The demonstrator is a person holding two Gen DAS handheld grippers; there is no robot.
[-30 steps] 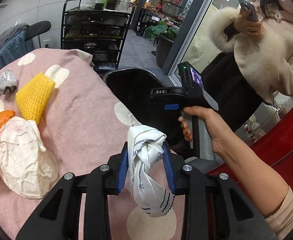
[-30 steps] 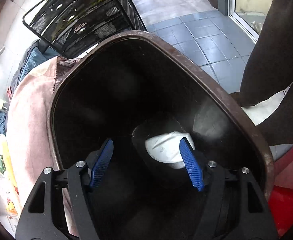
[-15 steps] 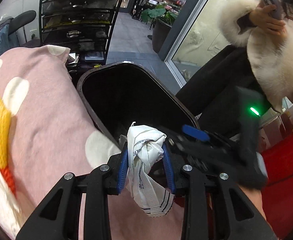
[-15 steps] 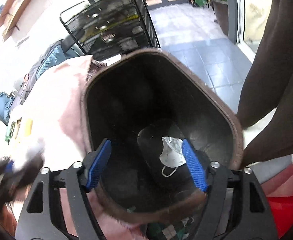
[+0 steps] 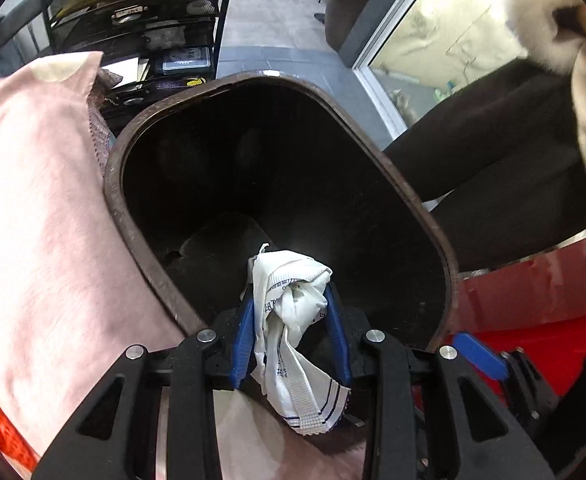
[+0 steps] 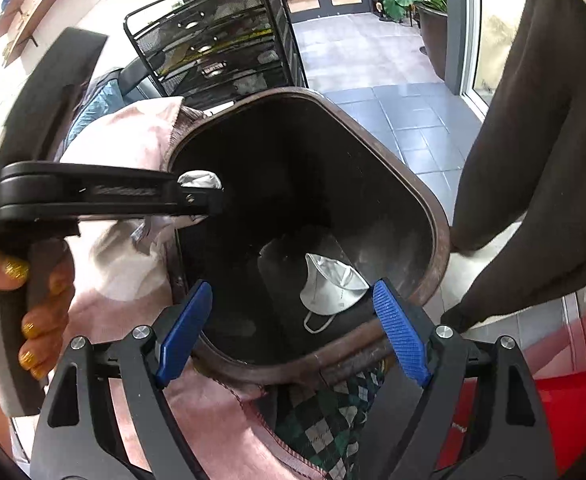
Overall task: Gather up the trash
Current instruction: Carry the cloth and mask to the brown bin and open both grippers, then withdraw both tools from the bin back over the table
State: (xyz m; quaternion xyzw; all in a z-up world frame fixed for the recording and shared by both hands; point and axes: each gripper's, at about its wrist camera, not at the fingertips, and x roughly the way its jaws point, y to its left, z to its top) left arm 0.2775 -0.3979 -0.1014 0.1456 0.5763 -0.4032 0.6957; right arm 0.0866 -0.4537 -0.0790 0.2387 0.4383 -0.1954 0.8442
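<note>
My left gripper (image 5: 291,312) is shut on a crumpled white wrapper (image 5: 289,304) with blue print, held over the near rim of the dark brown trash bin (image 5: 413,204). In the right wrist view the left gripper (image 6: 203,192) reaches in from the left over the bin's rim (image 6: 433,204), the wrapper (image 6: 199,179) showing at its tip. My right gripper (image 6: 293,328) is open and empty above the bin's near edge. A white face mask (image 6: 331,284) lies on the bin's bottom.
The bin stands against a table under a pink cloth (image 5: 33,200). A black mesh shelf rack (image 6: 221,52) stands behind. A person in a dark skirt (image 6: 533,140) stands right of the bin. A red surface (image 5: 533,292) lies lower right.
My left gripper has carried the wrapper from over the table to above the bin's mouth. My right gripper has drawn back and up out of the bin, jaws still open.
</note>
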